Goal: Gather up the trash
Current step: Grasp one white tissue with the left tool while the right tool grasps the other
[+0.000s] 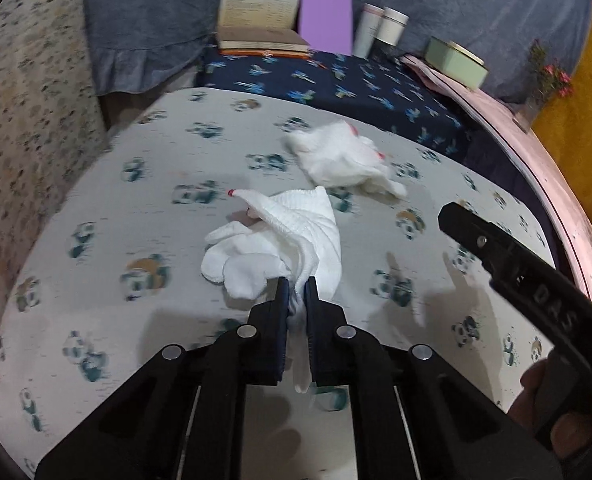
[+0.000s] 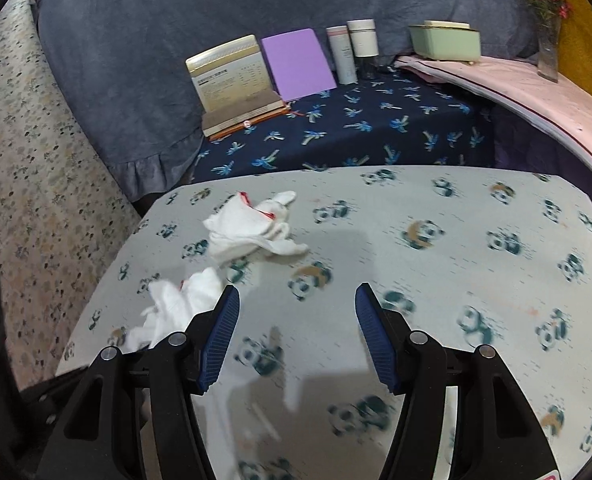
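Observation:
Two crumpled white gloves with red trim lie on a table (image 1: 96, 248) covered in a panda-print cloth. My left gripper (image 1: 296, 286) is shut on the nearer white glove (image 1: 284, 236), and white fabric shows pinched between its dark pads. The farther glove (image 1: 339, 156) lies loose beyond it. In the right wrist view, my right gripper (image 2: 297, 298) hangs open over bare cloth with nothing between its blue pads. The held glove (image 2: 180, 304) is just left of its left finger, and the other glove (image 2: 248, 228) lies ahead to the left. The left gripper itself is hidden there.
Behind the table, a dark palm-print surface (image 2: 375, 128) carries a boxed book set (image 2: 232, 76), a purple notebook (image 2: 299, 62), two pale tubes (image 2: 353, 48) and a green box (image 2: 445, 42). A flower vase (image 2: 547, 52) stands on a pink ledge. Speckled floor (image 2: 36, 160) lies left.

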